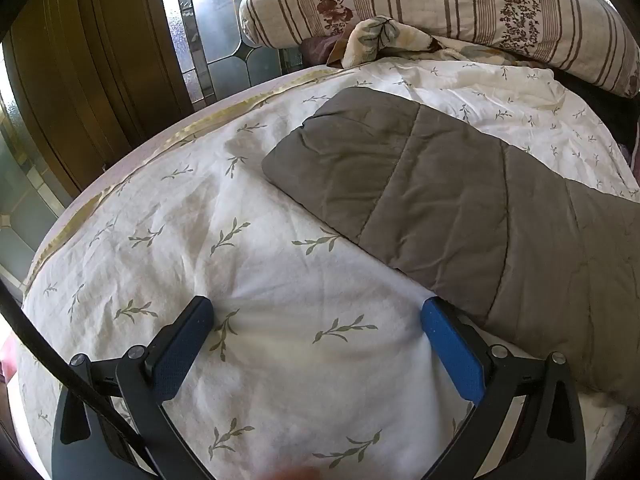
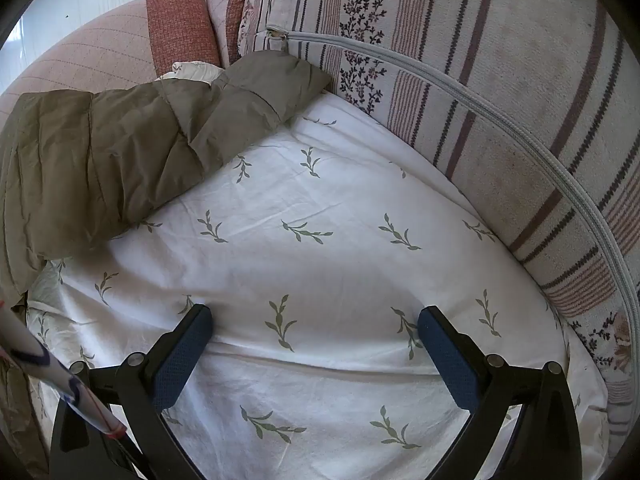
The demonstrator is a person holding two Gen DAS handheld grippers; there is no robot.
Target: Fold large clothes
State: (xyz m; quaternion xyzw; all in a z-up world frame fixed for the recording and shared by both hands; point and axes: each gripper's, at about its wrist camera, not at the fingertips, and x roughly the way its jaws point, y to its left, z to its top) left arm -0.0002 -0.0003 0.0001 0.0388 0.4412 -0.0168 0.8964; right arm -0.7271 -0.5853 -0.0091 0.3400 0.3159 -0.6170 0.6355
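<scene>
A grey-brown quilted jacket point(image 1: 460, 196) lies spread on a white bedsheet with green sprigs point(image 1: 248, 264); one sleeve stretches toward the upper left in the left wrist view. My left gripper point(image 1: 316, 312) hangs open over bare sheet, its right finger close to the sleeve's lower edge, nothing between the pads. In the right wrist view the jacket point(image 2: 104, 152) fills the upper left, its other sleeve reaching toward a striped pillow. My right gripper point(image 2: 314, 318) is open above the sheet point(image 2: 320, 220), well away from the jacket, holding nothing.
A big striped floral pillow point(image 2: 480, 92) leans along the right of the bed, also seen as a pillow point(image 1: 440, 4) at the back. A crumpled leaf-print blanket point(image 1: 384, 40) lies beneath it. A wooden door frame point(image 1: 92, 68) and glass stand left. A pink mattress edge point(image 2: 100, 52) shows.
</scene>
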